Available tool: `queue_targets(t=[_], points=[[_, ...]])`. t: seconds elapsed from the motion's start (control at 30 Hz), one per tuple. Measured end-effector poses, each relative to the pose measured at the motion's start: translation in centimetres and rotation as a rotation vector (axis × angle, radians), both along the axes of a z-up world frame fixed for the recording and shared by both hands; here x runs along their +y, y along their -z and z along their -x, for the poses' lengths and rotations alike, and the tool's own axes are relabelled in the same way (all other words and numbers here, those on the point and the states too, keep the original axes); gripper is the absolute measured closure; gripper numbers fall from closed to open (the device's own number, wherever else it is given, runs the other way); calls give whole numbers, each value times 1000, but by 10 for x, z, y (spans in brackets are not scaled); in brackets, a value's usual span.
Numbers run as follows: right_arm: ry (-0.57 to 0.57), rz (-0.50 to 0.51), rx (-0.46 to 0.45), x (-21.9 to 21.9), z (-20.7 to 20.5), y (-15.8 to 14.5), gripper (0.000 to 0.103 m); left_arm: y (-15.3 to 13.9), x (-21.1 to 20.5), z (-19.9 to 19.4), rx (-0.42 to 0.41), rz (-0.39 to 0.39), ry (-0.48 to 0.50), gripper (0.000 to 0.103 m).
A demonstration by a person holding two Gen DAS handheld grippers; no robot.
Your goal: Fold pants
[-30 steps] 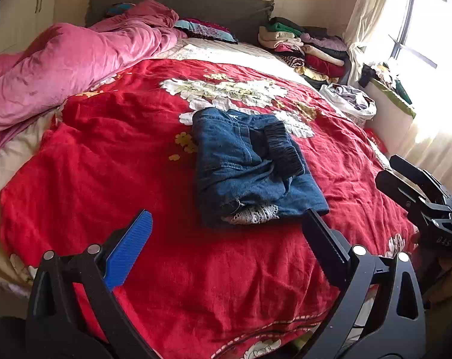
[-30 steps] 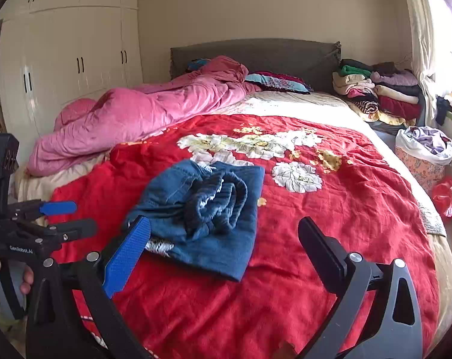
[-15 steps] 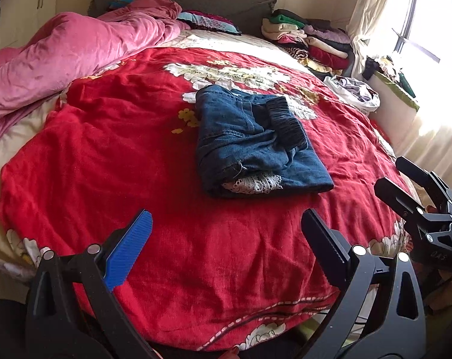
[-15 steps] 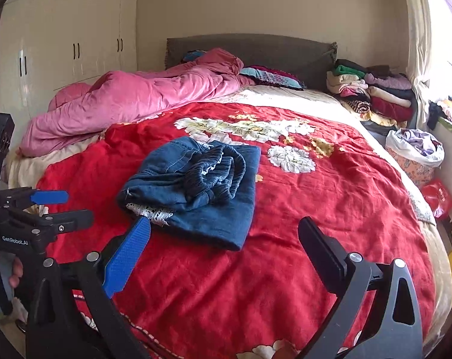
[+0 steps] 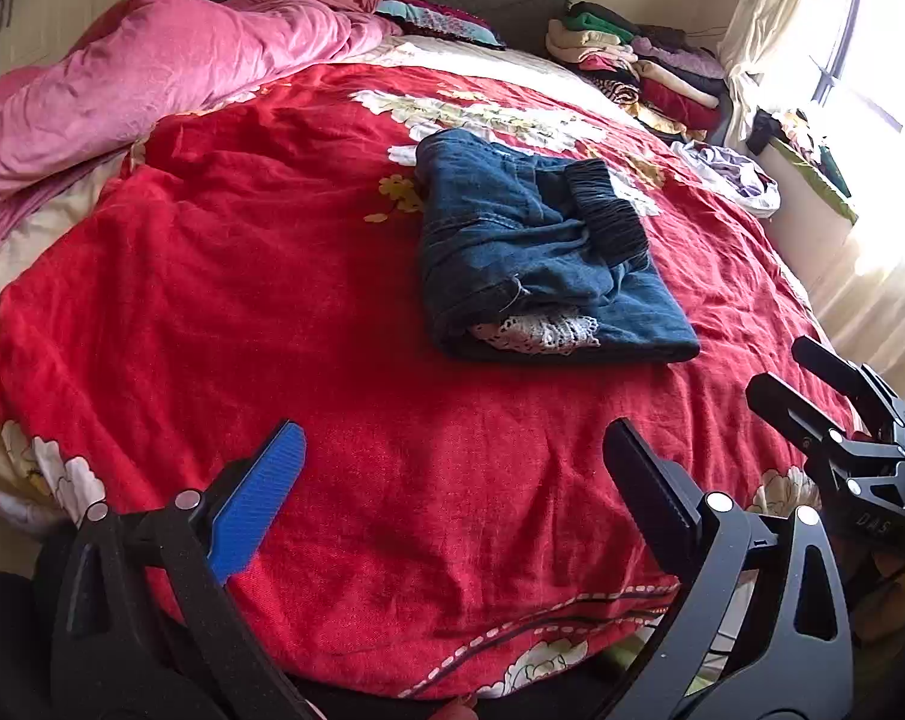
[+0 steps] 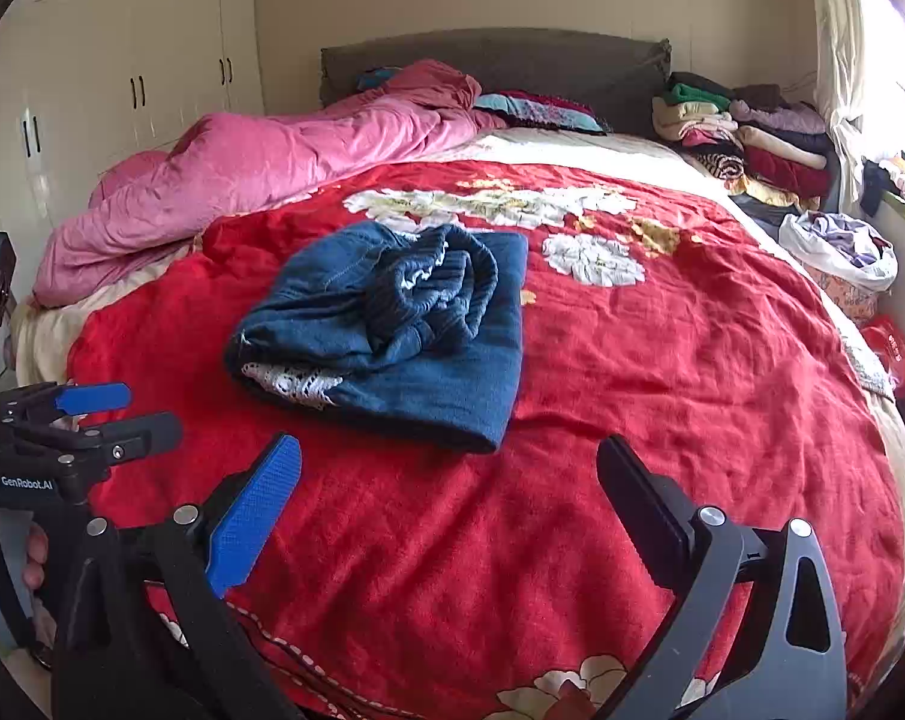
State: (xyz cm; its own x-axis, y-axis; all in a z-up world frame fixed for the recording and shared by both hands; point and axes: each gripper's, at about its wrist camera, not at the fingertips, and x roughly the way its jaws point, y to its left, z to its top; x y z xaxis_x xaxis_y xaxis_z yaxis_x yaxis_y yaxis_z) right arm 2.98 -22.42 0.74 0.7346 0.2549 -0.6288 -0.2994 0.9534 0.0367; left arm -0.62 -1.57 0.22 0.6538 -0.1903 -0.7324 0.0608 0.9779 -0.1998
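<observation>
The pants lie folded into a blue denim bundle on the red blanket, near the middle of the bed and well apart from both grippers. In the left wrist view they sit at about 12 o'clock from the left gripper; a dark ribbed waistband lies on top and white lace trim shows at the near edge. The left gripper's jaws are spread wide and hold nothing. The right gripper is likewise spread and empty, with the pants at about 11 o'clock from it.

In the right wrist view the left gripper appears at 9 o'clock, and its body carries white lettering reading "GenRobot.AI". In the left wrist view the right gripper's body at 3 o'clock bears pale letters that seem to read "DAS", too blurred to be sure.

A pink duvet lies at 10 o'clock, stacked clothes at 2 o'clock beside the headboard.
</observation>
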Motion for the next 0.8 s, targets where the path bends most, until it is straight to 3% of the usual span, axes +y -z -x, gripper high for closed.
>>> queue_targets(t=[0.8], points=[[6,-1,0,-2,-3,-4,4,-2,2,1,-7,-26,-17,10]])
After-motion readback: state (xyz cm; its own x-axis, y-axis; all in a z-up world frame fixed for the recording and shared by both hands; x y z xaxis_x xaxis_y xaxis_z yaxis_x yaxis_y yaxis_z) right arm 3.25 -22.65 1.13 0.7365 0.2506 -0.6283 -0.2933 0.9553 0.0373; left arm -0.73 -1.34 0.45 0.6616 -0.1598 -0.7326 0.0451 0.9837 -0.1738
